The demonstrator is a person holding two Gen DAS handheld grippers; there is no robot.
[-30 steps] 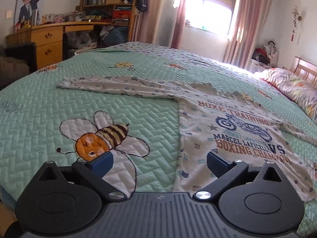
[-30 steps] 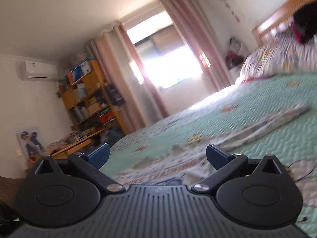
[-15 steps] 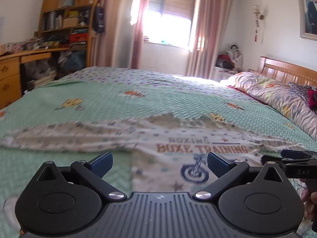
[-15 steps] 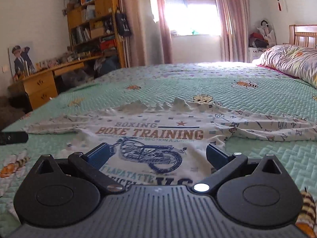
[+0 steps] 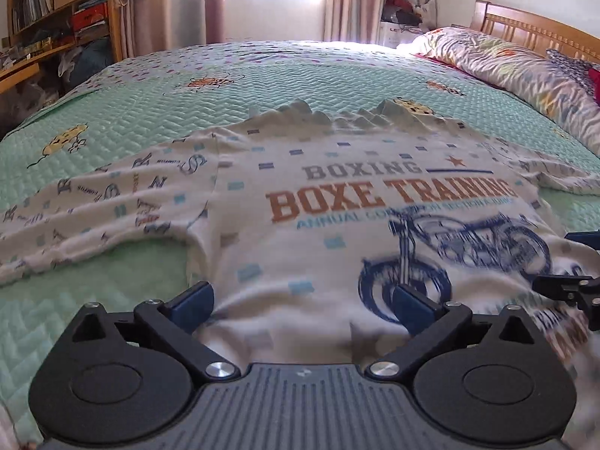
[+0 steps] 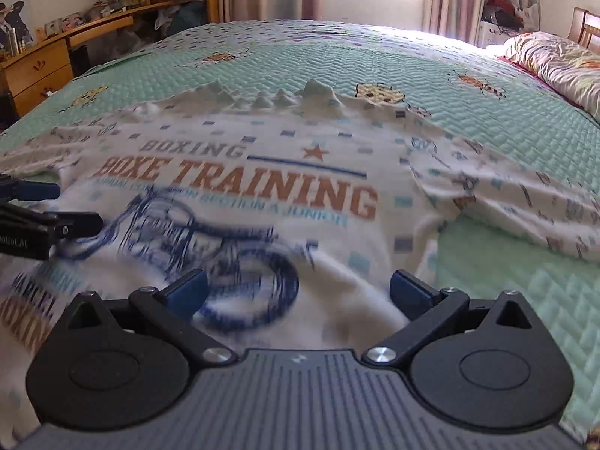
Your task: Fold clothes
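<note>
Left wrist view shows my left gripper [image 5: 302, 302] and right gripper [image 6: 298, 292], fingers spread wide and empty, low over the shirt [image 5: 318, 225] lying flat on the bed [image 5: 150, 105]; closing too deep could pinch the quilt underneath.

Right gripper [image 6: 298, 296], jaws spread wide, low over a white long-sleeved shirt [image 6: 262, 195] printed "BOXE TRAINING", spread on a green quilt [image 6: 506, 281]; left gripper [image 6: 48, 206] at far left.

Shirt [image 5: 318, 232] spread on the bed [image 5: 150, 105]; pillows [image 5: 517, 71] right, desk [image 6: 48, 60] left behind
</note>
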